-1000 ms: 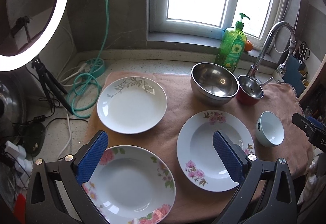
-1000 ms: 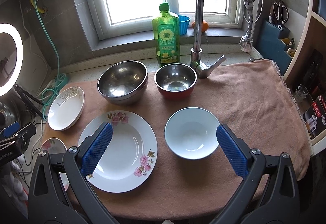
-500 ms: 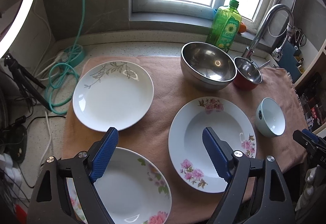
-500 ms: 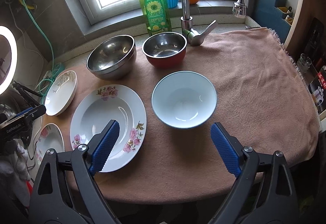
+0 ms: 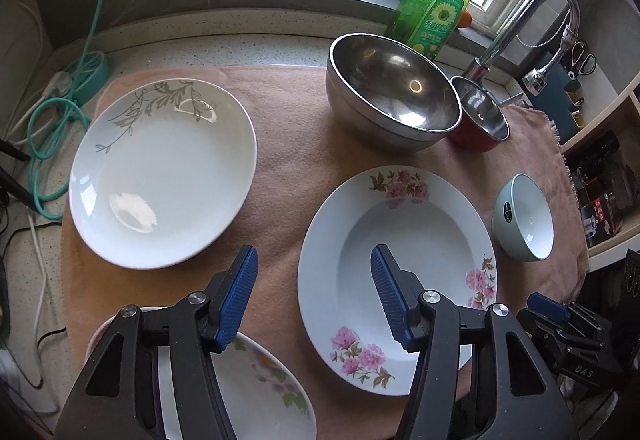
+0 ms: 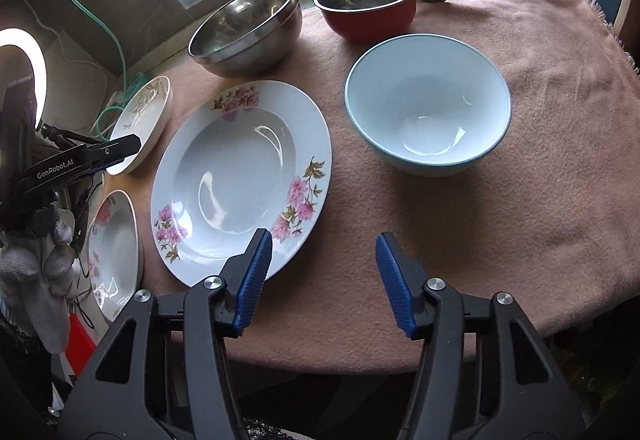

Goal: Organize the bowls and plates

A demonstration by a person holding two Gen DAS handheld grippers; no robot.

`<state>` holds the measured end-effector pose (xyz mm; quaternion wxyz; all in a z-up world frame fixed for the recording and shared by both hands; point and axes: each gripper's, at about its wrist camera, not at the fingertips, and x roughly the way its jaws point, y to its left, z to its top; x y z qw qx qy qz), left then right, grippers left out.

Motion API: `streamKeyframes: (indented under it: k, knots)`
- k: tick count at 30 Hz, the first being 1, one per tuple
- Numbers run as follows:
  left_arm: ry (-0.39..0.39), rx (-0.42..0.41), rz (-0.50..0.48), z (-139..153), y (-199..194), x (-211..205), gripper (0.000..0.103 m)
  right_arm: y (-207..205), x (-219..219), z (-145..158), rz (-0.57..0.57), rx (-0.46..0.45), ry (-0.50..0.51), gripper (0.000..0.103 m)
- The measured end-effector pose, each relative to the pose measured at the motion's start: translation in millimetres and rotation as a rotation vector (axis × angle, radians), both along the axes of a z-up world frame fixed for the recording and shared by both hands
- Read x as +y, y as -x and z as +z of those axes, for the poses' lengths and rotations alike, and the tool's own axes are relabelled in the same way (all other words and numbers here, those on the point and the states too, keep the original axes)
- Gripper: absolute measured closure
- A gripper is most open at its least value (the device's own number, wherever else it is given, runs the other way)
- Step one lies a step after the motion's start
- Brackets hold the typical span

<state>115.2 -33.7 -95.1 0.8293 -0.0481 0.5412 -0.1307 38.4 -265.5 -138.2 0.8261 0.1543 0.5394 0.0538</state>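
**Plates and bowls spread over a pink cloth, both grippers held apart above them**

A pink cloth (image 5: 304, 160) is seen laid over the counter, and every dish on it is empty. At the left a leaf-patterned plate (image 5: 160, 176) is found, with a pink-flowered plate (image 5: 256, 392) in front of it, largely hidden behind the left gripper (image 5: 314, 302). Toward the middle a larger pink-flowered soup plate (image 5: 400, 264) is set. Behind it a large steel bowl (image 5: 392, 96) is placed, with a red bowl with a steel lining (image 5: 480, 120) just beside it on the right. A pale blue bowl (image 5: 524, 218) is stood well apart at the right.

The left gripper is held with its blue pads (image 5: 240, 296) spread wide; nothing is gripped or touched, and its right pad is seen over the soup plate's near left rim. The right gripper (image 6: 324, 282) is likewise spread and empty, above bare cloth between the soup plate and the pale blue bowl.

Only in the left view are the green dish-soap bottle (image 5: 434, 6) in full and a teal hose (image 5: 52, 128) shown. Only in the right view are a lit ring light (image 6: 24, 68) and the person's white-gloved hand (image 6: 36, 276) shown.
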Motion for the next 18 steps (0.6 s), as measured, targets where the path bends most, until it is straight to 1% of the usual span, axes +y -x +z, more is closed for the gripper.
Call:
streamKeyframes:
  k: [2,4,6,8,9,11,13,16,18]
  knots:
    - [-0.007,0.012,-0.022,-4,-6,-3,0.055,-3,-2,-6,-0.010,0.013,-0.028,0.050]
    - [-0.007,0.030,-0.035,-7,-11,-5,0.060,-5,-2,-10,-0.012,0.026,-0.043,0.054]
    - [0.000,0.040,-0.048,-9,-16,-7,0.061,-6,-2,-13,-0.008,0.034,-0.053,0.057]
    - [-0.006,0.041,-0.051,-11,-19,-7,0.061,-8,-1,-15,0.000,0.038,-0.062,0.063]
    - [-0.002,0.046,-0.054,-13,-22,-7,0.061,-8,0,-15,0.001,0.039,-0.066,0.064]
    - [0.005,0.062,-0.054,-17,-27,-7,0.066,-10,1,-17,0.005,0.043,-0.073,0.066]
    - [0.014,0.078,-0.064,-20,-31,-8,0.067,-11,2,-18,0.007,0.048,-0.082,0.068]
    - [0.017,0.097,-0.080,-25,-36,-12,0.071,-13,3,-19,0.009,0.052,-0.081,0.071]
    - [0.015,0.105,-0.082,-28,-40,-14,0.074,-15,4,-21,0.010,0.058,-0.090,0.075]
